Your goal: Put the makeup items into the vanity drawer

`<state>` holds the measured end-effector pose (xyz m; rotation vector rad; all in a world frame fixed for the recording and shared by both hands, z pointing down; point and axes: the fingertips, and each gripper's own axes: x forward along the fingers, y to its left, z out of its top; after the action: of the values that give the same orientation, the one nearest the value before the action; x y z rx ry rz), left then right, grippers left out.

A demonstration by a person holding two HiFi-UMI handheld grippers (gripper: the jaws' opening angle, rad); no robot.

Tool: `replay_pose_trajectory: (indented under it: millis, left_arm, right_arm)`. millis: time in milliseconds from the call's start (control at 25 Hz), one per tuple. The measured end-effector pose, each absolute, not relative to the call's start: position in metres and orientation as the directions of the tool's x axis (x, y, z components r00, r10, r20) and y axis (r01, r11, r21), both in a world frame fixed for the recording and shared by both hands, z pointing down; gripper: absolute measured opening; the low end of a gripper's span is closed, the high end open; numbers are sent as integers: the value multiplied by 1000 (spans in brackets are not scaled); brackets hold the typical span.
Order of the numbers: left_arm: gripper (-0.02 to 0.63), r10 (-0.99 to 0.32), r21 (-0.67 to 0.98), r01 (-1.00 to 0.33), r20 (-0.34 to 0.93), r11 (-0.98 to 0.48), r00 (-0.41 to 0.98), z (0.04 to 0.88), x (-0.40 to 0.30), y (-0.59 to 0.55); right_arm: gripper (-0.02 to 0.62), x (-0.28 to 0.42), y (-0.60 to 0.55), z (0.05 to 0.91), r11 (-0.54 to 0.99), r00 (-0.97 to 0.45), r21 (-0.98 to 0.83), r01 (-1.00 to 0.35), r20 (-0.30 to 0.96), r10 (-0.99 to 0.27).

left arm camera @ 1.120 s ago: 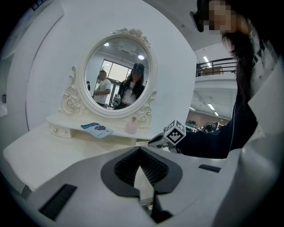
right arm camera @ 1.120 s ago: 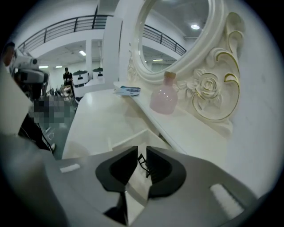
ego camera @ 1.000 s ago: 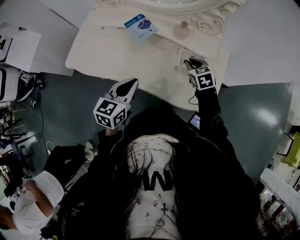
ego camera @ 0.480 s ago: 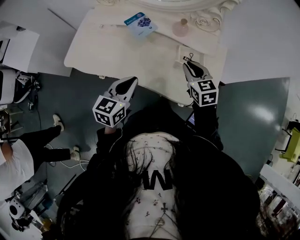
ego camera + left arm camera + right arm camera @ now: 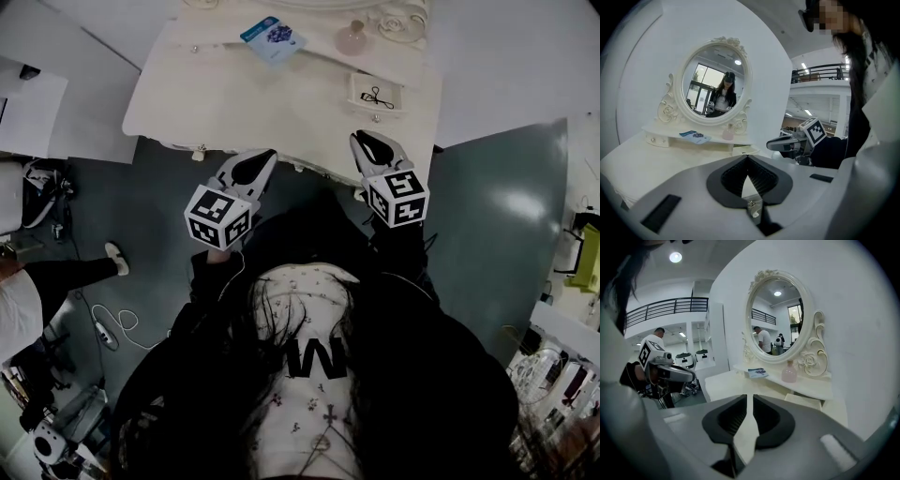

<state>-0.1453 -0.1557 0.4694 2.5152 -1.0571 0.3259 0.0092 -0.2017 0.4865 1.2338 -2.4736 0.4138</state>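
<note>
My left gripper is closed, its tips touching with nothing between them. It hangs over the front edge of the vanity table and points toward the mirror. My right gripper is open only a narrow slit and holds nothing. It is aimed at the small open drawer on the table's right side, with its tips short of the drawer.

A thin black makeup tool lies flat in that drawer. Its long axis runs roughly across the drawer, left to right in the head view and slightly slanted. I cannot tell which end is which.

On the shelf under the mirror lies a blue packet, set diagonally. Well to its right on the same shelf, a pink bottle stands upright.
</note>
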Motion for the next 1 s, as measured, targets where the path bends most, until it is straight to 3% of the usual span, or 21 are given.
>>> replay_pose_trajectory:
  millis: [560,1000]
  left_arm:
    - [-2,-508,315,-611,354,-726,786,480,-115,-98]
    - [-2,-581,284,-669,339,-687,740,473,-80,-57]
  right_arm:
    - [51,19,-110,484,496,-494,-124,-859,453,-742]
    - [26,40,-73,482,582,-559,-93,-808,431,-708]
